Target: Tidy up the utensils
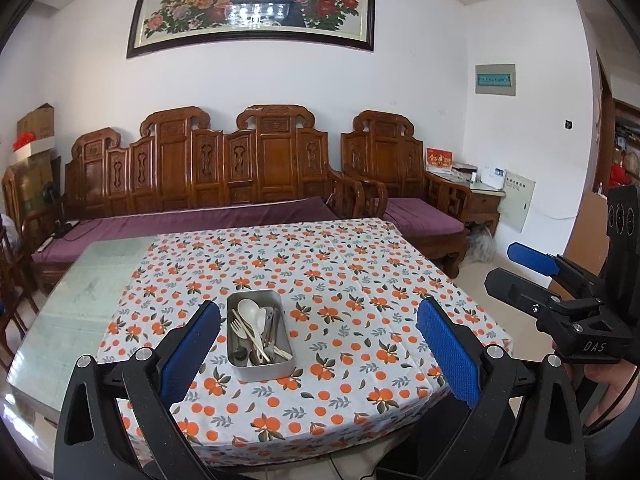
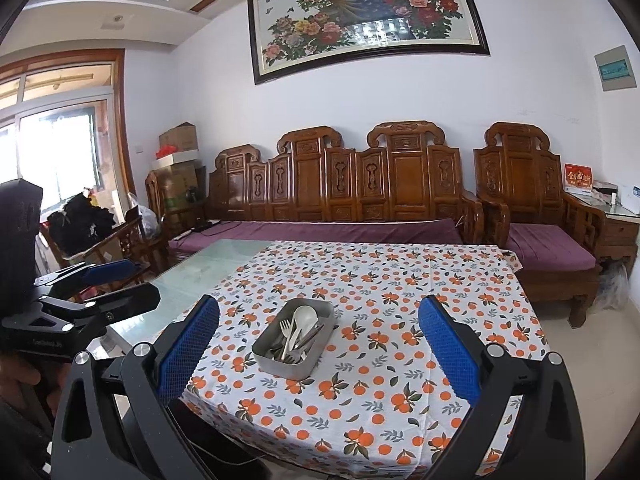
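A rectangular metal tray (image 1: 260, 336) sits on the desk (image 1: 360, 280), toward its near edge, on an orange-patterned tablecloth (image 1: 340, 264). Inside the tray lies a jumble of utensils (image 1: 258, 332): a white spoon (image 1: 249, 307) with its bowl toward the far end, a pale fork (image 1: 239, 328) beside it, and several steel pieces crossing over one another, which cannot be told apart clearly. The cloth around the tray carries nothing else, and a bare glass strip (image 1: 80, 300) of the desk shows to the left of it.

The left tool (image 1: 318, 350) hangs above the near edge with its blue pads spread wide, holding nothing, the tray showing between them. The right tool (image 2: 318, 350) is likewise wide and unloaded, with the tray (image 2: 294, 338) ahead between its fingers.

Behind the desk stands a carved wooden sofa (image 1: 208, 184) with purple cushions, and a framed peacock picture (image 1: 256, 4) hangs above it.
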### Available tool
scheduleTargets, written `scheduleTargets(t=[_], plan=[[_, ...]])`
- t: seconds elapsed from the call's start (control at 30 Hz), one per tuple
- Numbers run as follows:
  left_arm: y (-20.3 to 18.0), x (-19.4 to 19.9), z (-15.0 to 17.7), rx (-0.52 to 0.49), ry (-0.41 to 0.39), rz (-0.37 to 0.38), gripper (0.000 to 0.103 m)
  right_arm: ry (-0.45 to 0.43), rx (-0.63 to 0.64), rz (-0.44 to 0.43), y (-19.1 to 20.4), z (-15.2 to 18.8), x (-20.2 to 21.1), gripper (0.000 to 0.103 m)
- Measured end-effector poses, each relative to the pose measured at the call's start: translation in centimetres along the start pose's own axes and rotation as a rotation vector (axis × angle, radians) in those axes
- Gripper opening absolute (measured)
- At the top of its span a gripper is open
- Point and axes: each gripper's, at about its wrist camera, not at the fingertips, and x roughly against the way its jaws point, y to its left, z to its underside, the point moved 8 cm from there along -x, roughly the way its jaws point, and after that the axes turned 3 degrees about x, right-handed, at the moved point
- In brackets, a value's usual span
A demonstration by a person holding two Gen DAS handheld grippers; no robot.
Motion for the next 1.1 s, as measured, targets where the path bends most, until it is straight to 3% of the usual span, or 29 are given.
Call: scheduleTargets(t=[1.1], plan=[[-0.40,0.59,-0.27,0.009,-0.015,-0.002,0.095,-0.003,0.004,-0.005,0.04,-0.16,0.51,0.100]])
